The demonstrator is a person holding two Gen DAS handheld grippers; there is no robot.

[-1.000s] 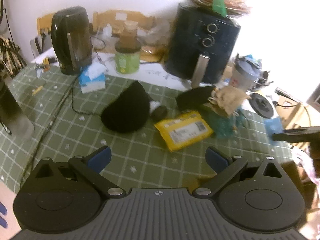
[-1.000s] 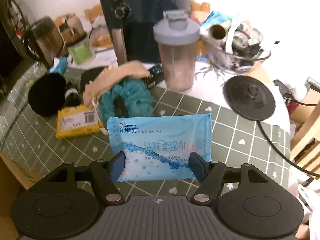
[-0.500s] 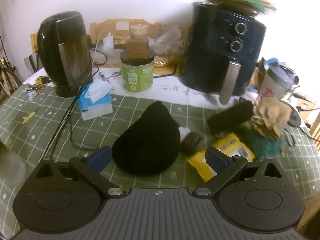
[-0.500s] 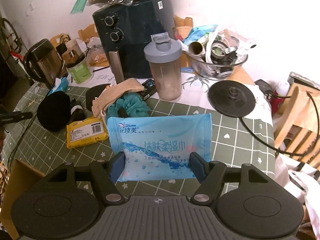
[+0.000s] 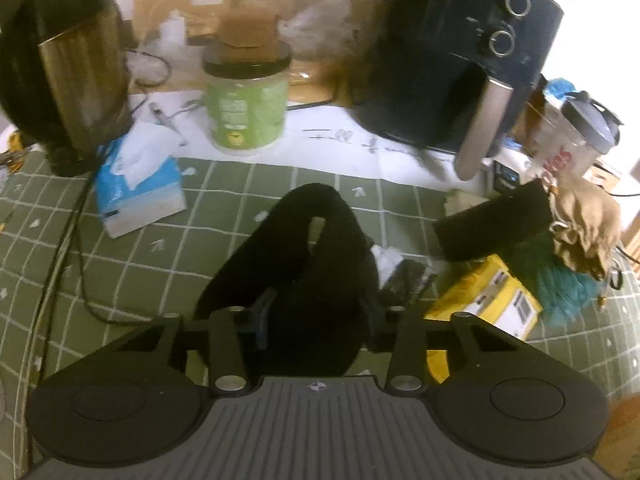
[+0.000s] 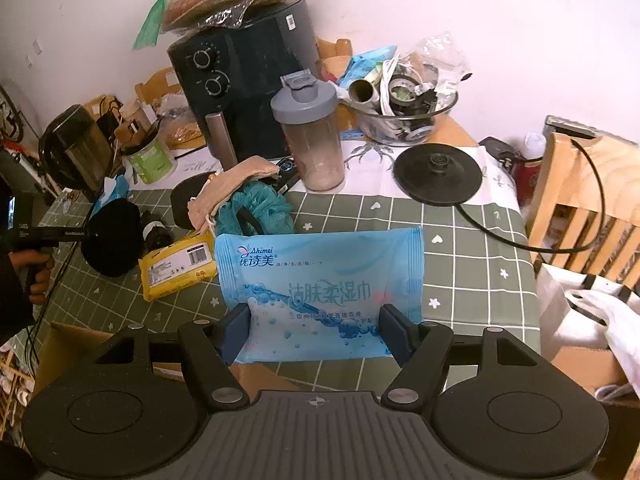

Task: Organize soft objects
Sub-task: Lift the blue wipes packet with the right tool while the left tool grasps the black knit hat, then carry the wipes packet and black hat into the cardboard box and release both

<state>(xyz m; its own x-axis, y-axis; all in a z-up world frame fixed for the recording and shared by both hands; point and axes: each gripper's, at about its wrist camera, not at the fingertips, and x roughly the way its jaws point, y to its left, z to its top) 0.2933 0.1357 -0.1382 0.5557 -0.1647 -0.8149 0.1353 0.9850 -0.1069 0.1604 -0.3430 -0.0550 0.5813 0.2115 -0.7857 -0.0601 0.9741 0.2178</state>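
Note:
A black beanie (image 5: 304,240) lies on the green checked tablecloth (image 5: 152,264). My left gripper (image 5: 316,312) is down on it, its jaws closing, and the cloth is bunched up between the pads. In the right wrist view the beanie (image 6: 114,236) shows at far left. My right gripper (image 6: 316,328) holds a blue wet-wipes pack (image 6: 320,280) above the table. Beside the beanie lie a yellow wipes pack (image 5: 488,304), a teal scrunchie (image 6: 260,208), a beige pouch (image 6: 232,188) and a black pad (image 5: 492,220).
At the back stand a dark air fryer (image 5: 452,64), a kettle (image 5: 64,68), a green jar (image 5: 246,104) and a blue tissue pack (image 5: 136,184). A shaker bottle (image 6: 312,136), a kettle base (image 6: 438,174), a glass bowl (image 6: 404,116), a cardboard box (image 6: 76,344) and a wooden chair (image 6: 580,200) show on the right wrist view.
My left gripper came down and forward over the beanie and its wide jaws closed in on the cloth. My right gripper rose and rolled, still holding the blue pack.

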